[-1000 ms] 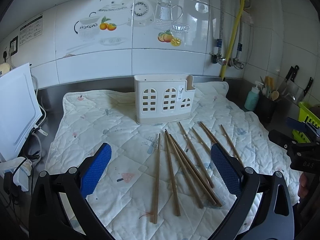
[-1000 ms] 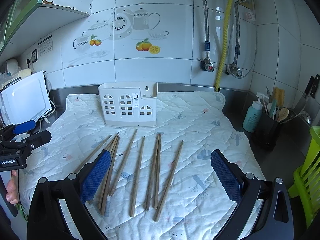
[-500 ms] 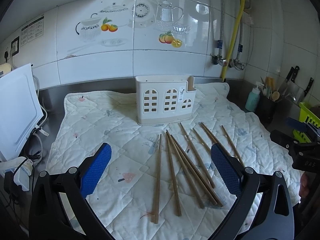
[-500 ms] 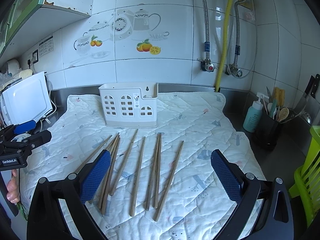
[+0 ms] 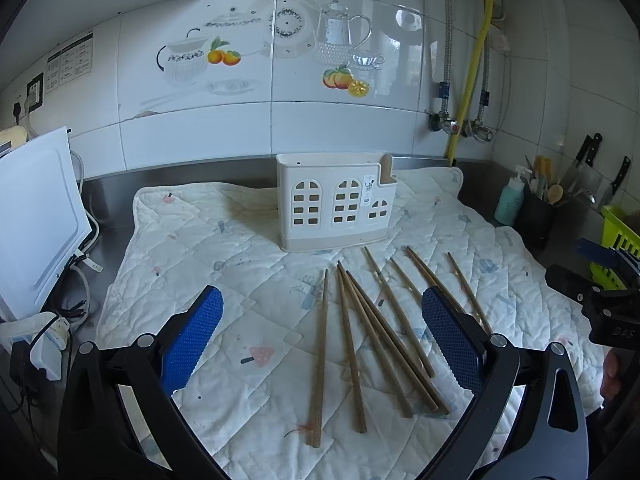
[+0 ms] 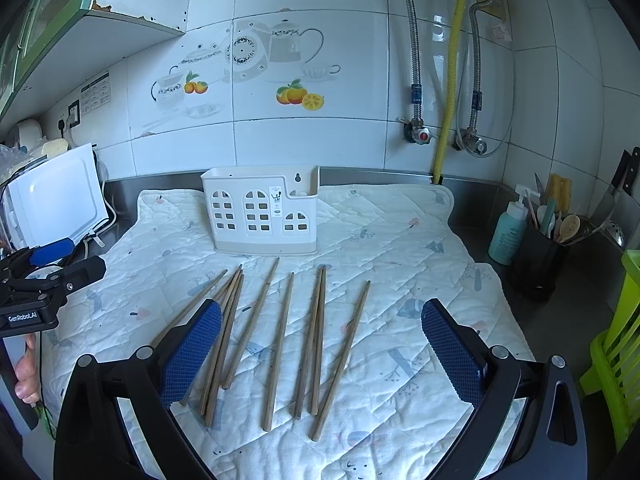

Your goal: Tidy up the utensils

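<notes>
The quilted mat (image 6: 400, 240) covers most of the counter, and everything that matters sits relative to the white holder (image 6: 262, 216) standing upright near the mat's back edge. That holder, with its little arched window cutouts, looks empty as far as I can see, though the inside is mostly hidden, so I'd say the sorting hasn't started.

In front of the holder, fanned out toward the cameras, are the chopsticks (image 6: 280, 344) — I count about eight, some lying alone, a few crossed or touching on the holder's left-front side. None touch the holder itself.

Both tools hang above the near edge of the mat, well in front of the holder. The right gripper (image 6: 320, 356) has its blue pads spread wide with nothing between them; the left gripper (image 5: 320, 344) is spread wide too and carries nothing.

My take on doing this step well: go for a stick lying alone, like the single chopstick (image 6: 342, 356) at the right end of the fan, rather than the tangled bunch. Come down straddling it across its width, pinch somewhere near the middle so it doesn't seesaw, and lift clear before swinging back — then tip it upright over the holder's open top.
</notes>
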`<act>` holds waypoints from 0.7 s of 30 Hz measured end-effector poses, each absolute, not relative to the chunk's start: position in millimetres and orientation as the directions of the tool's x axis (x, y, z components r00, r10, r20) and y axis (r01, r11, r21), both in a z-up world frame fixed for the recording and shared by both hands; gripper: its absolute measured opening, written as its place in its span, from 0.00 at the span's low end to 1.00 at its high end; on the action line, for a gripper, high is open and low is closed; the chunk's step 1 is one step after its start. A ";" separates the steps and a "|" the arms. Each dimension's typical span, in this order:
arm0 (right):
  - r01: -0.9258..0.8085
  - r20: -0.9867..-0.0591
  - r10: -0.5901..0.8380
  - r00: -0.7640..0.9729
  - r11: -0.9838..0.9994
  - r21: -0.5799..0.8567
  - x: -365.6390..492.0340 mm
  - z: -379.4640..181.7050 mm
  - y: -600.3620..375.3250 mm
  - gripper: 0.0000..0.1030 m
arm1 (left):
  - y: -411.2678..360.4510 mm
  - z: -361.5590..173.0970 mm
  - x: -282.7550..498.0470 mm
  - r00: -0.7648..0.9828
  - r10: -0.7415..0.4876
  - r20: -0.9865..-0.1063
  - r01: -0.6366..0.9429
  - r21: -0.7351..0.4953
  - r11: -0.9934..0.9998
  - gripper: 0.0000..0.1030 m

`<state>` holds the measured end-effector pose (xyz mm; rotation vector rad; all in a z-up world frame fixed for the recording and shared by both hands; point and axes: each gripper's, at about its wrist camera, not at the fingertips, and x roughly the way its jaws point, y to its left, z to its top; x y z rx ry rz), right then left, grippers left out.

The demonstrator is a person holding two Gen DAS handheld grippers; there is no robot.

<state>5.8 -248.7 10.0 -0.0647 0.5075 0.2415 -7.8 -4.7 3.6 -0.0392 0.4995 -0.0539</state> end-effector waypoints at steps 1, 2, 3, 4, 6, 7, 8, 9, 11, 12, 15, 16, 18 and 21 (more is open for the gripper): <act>-0.245 -0.488 0.214 0.847 0.970 -0.001 5.2 9.9 -248.4 0.94 | -4.5 3.1 -7.8 0.875 -0.063 -0.479 0.043 -0.053 0.998 0.95; -0.245 -0.487 0.214 0.847 0.969 0.000 5.7 9.8 -248.6 0.94 | -4.2 2.6 -7.6 0.875 -0.059 -0.480 0.039 -0.052 0.998 0.95; -0.246 -0.488 0.215 0.846 0.969 0.001 5.7 9.5 -248.2 0.94 | -3.9 2.2 -7.9 0.876 -0.057 -0.480 0.037 -0.051 0.998 0.95; -0.246 -0.489 0.215 0.845 0.969 0.001 5.6 8.8 -248.8 0.94 | -3.4 1.7 -8.1 0.875 -0.056 -0.480 0.035 -0.053 0.998 0.95; -0.249 -0.494 0.219 0.842 0.968 0.004 6.0 7.0 -248.3 0.94 | -2.6 1.0 -8.1 0.875 -0.053 -0.482 0.031 -0.053 0.998 0.95; -0.249 -0.496 0.218 0.841 0.968 0.004 6.4 5.8 -248.2 0.94 | -2.1 0.6 -7.9 0.875 -0.050 -0.482 0.029 -0.051 0.998 0.95; -0.249 -0.497 0.218 0.840 0.968 0.004 6.4 4.3 -248.2 0.94 | -1.5 0.4 -7.9 0.875 -0.048 -0.482 0.027 -0.051 0.998 0.95; -0.251 -0.498 0.220 0.839 0.968 0.005 6.1 2.6 -248.6 0.94 | -1.1 -0.2 -8.1 0.875 -0.047 -0.482 0.026 -0.051 0.998 0.95; -0.250 -0.503 0.220 0.836 0.968 0.008 6.8 0.3 -248.7 0.94 | -0.6 -1.5 -7.7 0.875 -0.043 -0.483 0.023 -0.049 0.999 0.95; -0.249 -0.504 0.219 0.835 0.968 0.008 6.1 -1.8 -249.3 0.94 | -0.3 -2.6 -7.9 0.874 -0.043 -0.484 0.022 -0.047 0.999 0.95; -0.250 -0.508 0.219 0.833 0.968 0.008 5.8 -5.1 -249.9 0.94 | 1.7 -4.9 -8.2 0.875 -0.037 -0.483 0.018 -0.044 0.999 0.95; -0.248 -0.508 0.216 0.834 0.969 0.005 5.2 -6.3 -250.3 0.94 | 2.4 -6.1 -7.9 0.874 -0.034 -0.486 0.016 -0.042 0.999 0.95; -0.248 -0.507 0.216 0.834 0.969 0.005 4.5 -7.7 -251.3 0.94 | 4.1 -8.9 -7.1 0.871 -0.030 -0.491 0.013 -0.037 0.999 0.95; -0.248 -0.508 0.219 0.833 0.969 0.011 3.0 -12.7 -253.8 0.93 | 6.1 -15.0 -5.6 0.864 -0.024 -0.503 0.009 -0.031 0.999 0.95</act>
